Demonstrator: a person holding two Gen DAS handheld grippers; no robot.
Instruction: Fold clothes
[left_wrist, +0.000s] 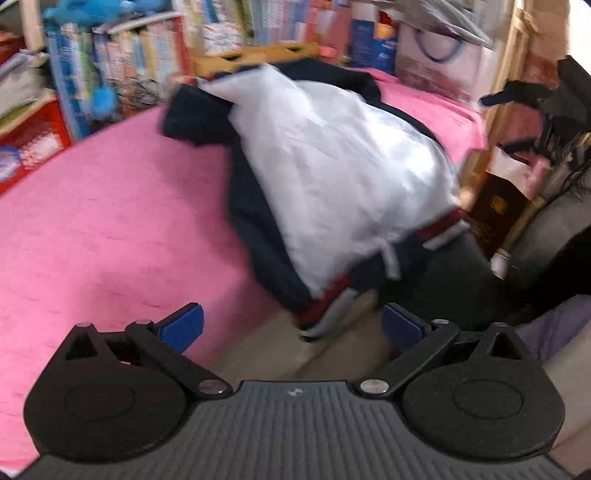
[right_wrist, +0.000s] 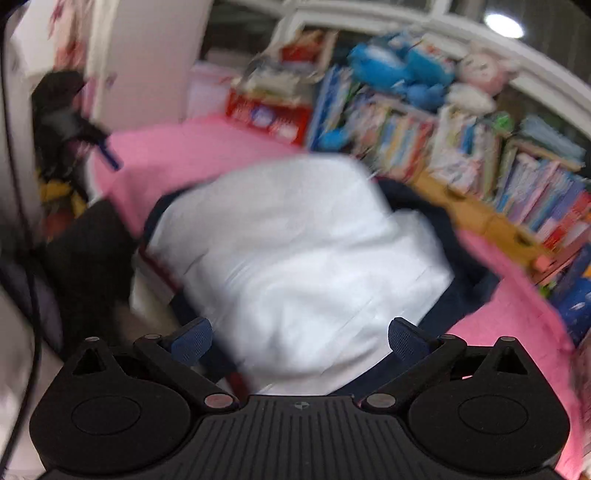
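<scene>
Left wrist view: left gripper (left_wrist: 291, 325) had its blue pads spread wide with nothing between them, poised over the near edge of the pink bedcover (left_wrist: 110, 221). The garment (left_wrist: 332, 166), navy with a white lining turned up and a red-and-white striped hem, lay across the bed's right half, hem drooping over the near edge. Judged step: reach for a hem corner; best taken low at the striped band, pinching both layers so the lining would not slip. Motion blur smeared the hem; sleeves could not be made out. The right gripper (left_wrist: 517, 96) showed far right, its jaws unreadable here. Right wrist view: right gripper (right_wrist: 299, 341) also held its pads apart and empty, just above the white lining (right_wrist: 295, 251). Bookshelf (right_wrist: 480, 155) beyond. Heavy blur; the garment's near edge was cut off behind the gripper body
</scene>
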